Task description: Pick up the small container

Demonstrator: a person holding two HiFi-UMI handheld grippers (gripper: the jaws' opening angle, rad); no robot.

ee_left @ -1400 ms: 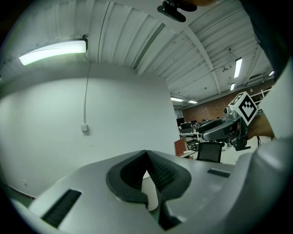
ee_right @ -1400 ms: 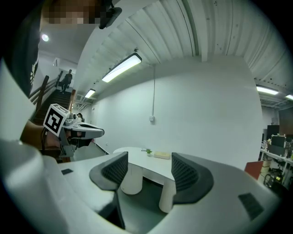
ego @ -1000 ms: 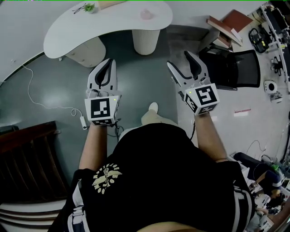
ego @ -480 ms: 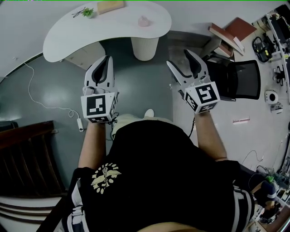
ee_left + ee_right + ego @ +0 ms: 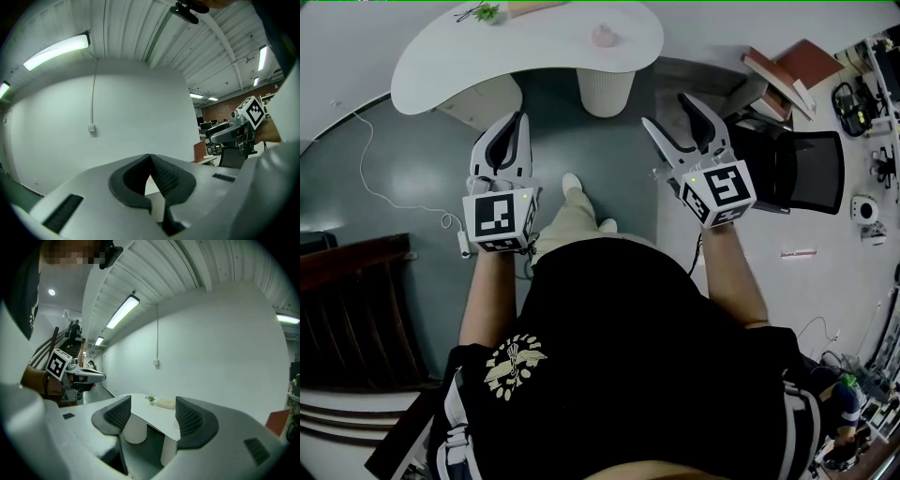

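Reaching has not begun: the small container [image 5: 603, 36] sits on the white tabletop [image 5: 487, 56], well apart from both empty grippers. Fingers of the left gripper [image 5: 518, 122] are pressed together and those of the right gripper [image 5: 667, 112] are spread wide. An off-centre approach could topple the container.

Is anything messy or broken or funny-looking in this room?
Nothing looks broken or spilled. The only untidy bits: a thin white cable snakes loose across the grey floor left of the curved white table, and the reddish-brown books on its right lie in a crooked pile.
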